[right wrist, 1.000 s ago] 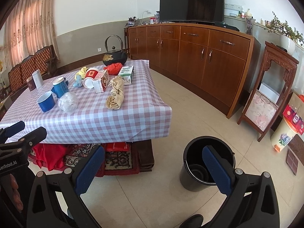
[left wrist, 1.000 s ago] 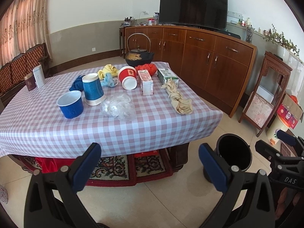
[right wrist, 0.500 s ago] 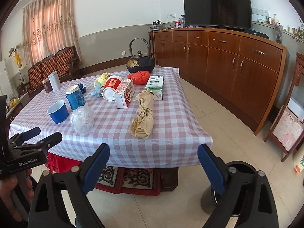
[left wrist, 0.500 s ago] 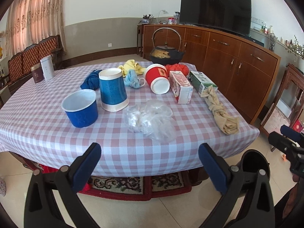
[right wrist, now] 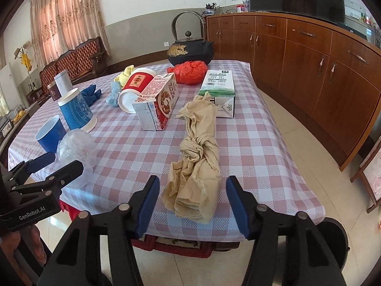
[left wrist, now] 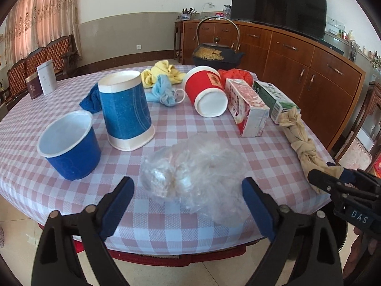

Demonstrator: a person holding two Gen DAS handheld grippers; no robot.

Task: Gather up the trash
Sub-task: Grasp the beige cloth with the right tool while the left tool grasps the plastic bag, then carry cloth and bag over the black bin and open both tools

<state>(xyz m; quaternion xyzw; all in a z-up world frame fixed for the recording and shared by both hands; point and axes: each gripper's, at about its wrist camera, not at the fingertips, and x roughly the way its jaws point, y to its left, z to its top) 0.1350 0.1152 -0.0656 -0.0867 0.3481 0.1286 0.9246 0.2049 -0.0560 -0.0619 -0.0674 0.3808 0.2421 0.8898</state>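
Both my grippers closing on trash at the near table edge.

My left gripper (left wrist: 188,205) has its jaws closing around the crumpled plastic bag (left wrist: 195,174), pads not yet touching. My right gripper (right wrist: 191,200) is closing around the twisted tan rag (right wrist: 197,164), pads apart from it. Both lie on the checked tablecloth (right wrist: 250,143).

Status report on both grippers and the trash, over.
Left gripper closing around crumpled clear plastic bag. Right gripper closing around twisted beige cloth. Neither gripped yet. Nothing in the way.
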